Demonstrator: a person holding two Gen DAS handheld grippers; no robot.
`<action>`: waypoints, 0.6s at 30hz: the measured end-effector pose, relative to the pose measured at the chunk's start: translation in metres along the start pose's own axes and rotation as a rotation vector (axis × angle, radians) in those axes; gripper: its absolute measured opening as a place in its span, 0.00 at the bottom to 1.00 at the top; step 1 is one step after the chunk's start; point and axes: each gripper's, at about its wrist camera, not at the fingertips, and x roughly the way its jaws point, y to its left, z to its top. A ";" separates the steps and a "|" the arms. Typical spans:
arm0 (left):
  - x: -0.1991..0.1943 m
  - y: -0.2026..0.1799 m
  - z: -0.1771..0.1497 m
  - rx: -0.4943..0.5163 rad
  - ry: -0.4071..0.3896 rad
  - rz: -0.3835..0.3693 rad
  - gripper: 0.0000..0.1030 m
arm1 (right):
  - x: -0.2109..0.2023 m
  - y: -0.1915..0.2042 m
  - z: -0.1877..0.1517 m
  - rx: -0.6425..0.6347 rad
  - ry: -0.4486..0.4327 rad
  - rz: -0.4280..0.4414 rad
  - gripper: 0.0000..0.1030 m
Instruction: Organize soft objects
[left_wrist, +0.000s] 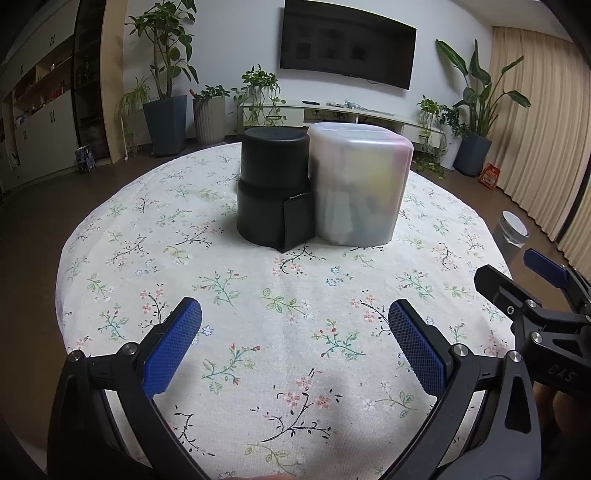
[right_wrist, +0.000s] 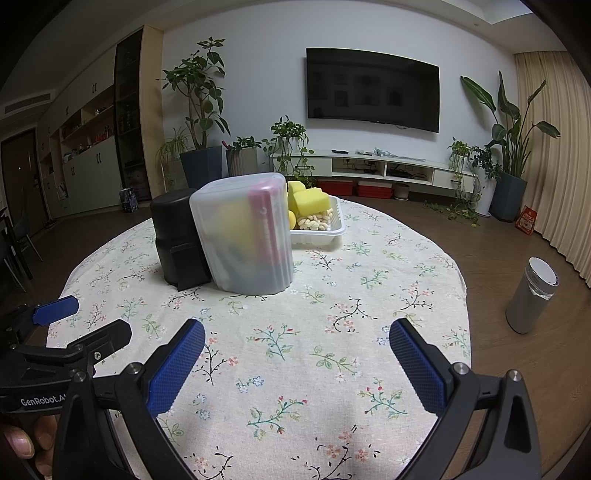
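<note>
While both tongs hang released over desk (left_wrist: 110, 240) | left tongs (left_wrist: 294, 332), right tongs (right_wrist: 296, 350) empty | tub (right_wrist: 243, 232) at 12, touching black can (right_wrist: 173, 236)

On the black plastic body of the left gripper (right_wrist: 64, 328), where it enters the right wrist view at the lower left beside your fingers, you can read white lettering: "GenRobot.A", with the rest cut off behind the frame of the right gripper (right_wrist: 297, 362). In the left wrist view, the black arm of that right gripper at the far right edge carries raised letters that look like "DAS", dim and hard to make out. The small red and white paper bag (right_wrist: 527, 220) on the wooden floor by the beige curtain bears printed characters, but they are too small for you to read.
</note>
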 end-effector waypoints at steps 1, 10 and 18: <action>0.000 0.000 0.000 0.000 -0.001 -0.001 1.00 | 0.000 0.000 0.000 0.000 0.000 0.000 0.99; 0.001 0.000 0.000 0.006 -0.002 -0.004 1.00 | 0.000 0.000 0.000 -0.002 0.000 0.000 0.99; -0.001 -0.001 -0.001 0.016 -0.017 0.005 1.00 | 0.000 0.000 0.000 -0.003 0.001 0.000 0.99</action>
